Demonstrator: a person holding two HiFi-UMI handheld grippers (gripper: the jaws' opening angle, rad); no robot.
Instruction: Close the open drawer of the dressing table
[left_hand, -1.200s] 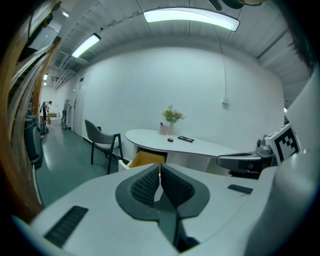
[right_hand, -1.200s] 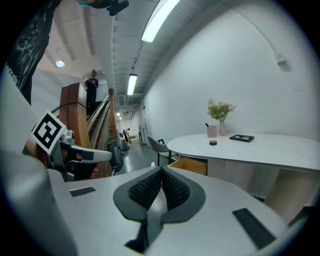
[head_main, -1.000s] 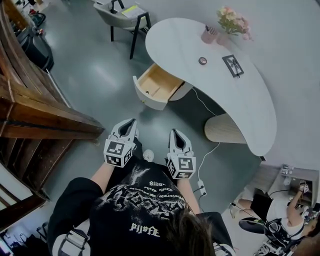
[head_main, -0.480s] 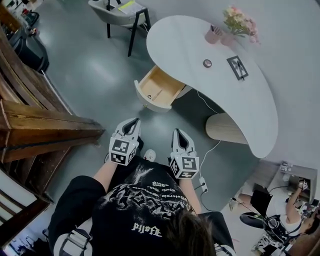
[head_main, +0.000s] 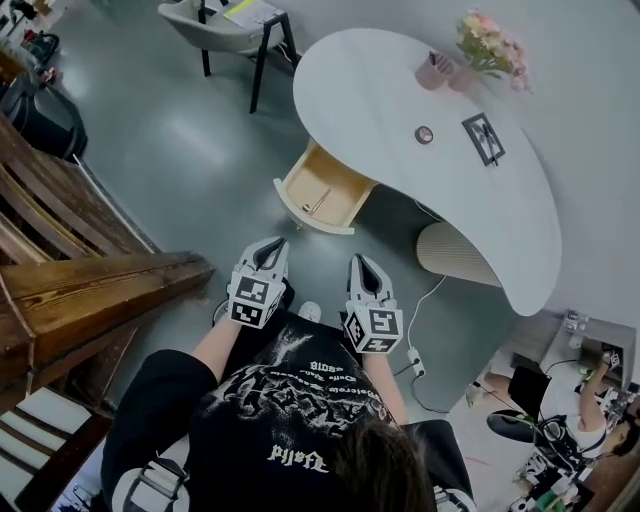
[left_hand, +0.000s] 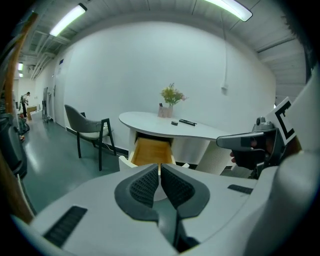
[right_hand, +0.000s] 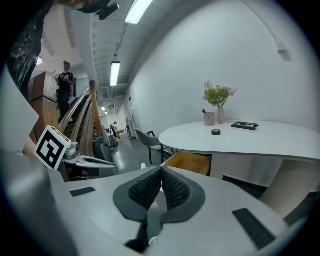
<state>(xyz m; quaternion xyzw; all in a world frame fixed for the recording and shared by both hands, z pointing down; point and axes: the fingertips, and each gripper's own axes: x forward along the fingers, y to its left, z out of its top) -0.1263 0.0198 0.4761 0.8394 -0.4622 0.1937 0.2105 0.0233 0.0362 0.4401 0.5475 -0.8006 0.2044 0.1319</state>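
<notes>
The white dressing table (head_main: 480, 200) has a curved top. Its wooden drawer (head_main: 322, 190) is pulled out toward me, with a white front panel (head_main: 310, 222). My left gripper (head_main: 271, 248) and right gripper (head_main: 361, 264) are held side by side, short of the drawer and apart from it. Both are shut with nothing between the pads. The left gripper view shows the open drawer (left_hand: 151, 151) straight ahead beyond my left gripper (left_hand: 159, 170). In the right gripper view the drawer (right_hand: 191, 162) lies just past my right gripper (right_hand: 161, 174).
A grey chair (head_main: 222, 22) stands left of the table. A wooden staircase (head_main: 70, 270) fills the left side. A ribbed cylindrical table base (head_main: 455, 255) and a white cable with a power strip (head_main: 412, 360) lie at my right. Flowers (head_main: 490, 45) and small items sit on the tabletop.
Both grippers have moved forward toward the open drawer, which now lies closer to them in the head view. Their jaws have stayed shut.
</notes>
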